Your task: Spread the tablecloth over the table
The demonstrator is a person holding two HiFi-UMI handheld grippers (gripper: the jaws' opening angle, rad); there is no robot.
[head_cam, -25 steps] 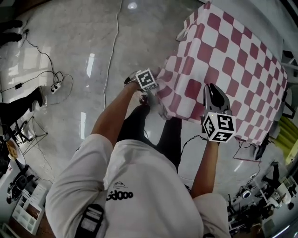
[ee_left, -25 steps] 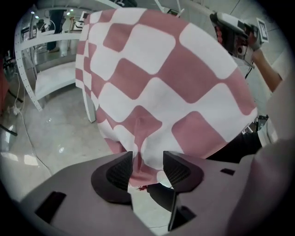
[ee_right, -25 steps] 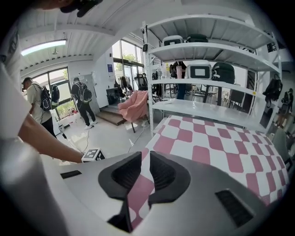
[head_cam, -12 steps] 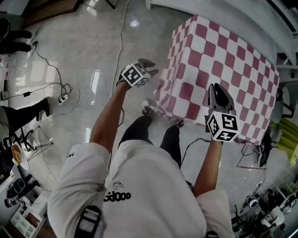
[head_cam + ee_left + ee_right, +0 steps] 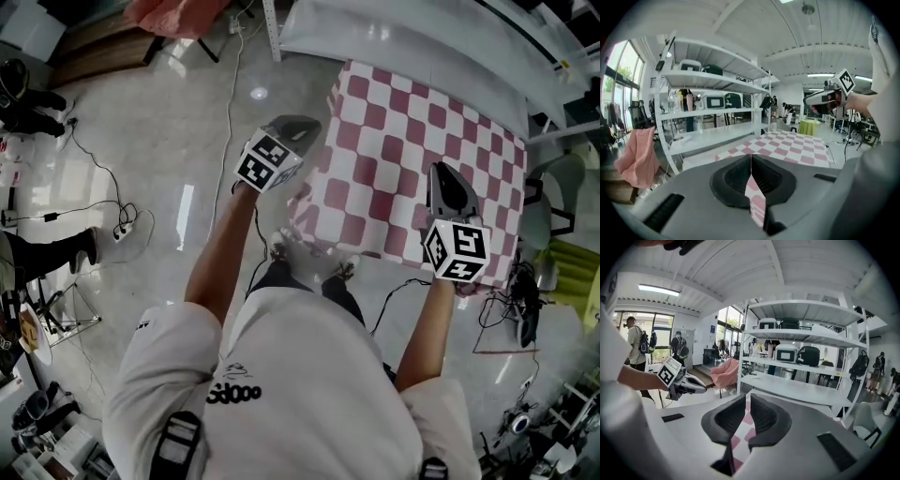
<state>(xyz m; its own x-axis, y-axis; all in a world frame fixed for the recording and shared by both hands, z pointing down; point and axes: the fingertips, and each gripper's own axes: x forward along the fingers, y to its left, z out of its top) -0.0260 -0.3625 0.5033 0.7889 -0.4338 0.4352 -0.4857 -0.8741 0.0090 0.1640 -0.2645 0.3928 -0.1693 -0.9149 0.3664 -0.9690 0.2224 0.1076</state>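
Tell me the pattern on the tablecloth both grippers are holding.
The fabric tablecloth is a dark red and white checkerboard. It shows best in the head view.

Thin matt cloth on tablecloth (image 5: 412, 159), lightly creased. Glossy polished stone-look floor (image 5: 169, 141). Smooth matt grey plastic on left gripper (image 5: 751, 160) shell.

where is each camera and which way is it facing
Head view: on the head, looking down at cloth; torso, arms, left tongs, right tongs show.
Left gripper view: on left tongs, just closed on cloth, facing shelf; right arm shows.
Right gripper view: on right tongs, gripping cloth, facing shelf; left arm shows.
Both gripper views share the shelf.
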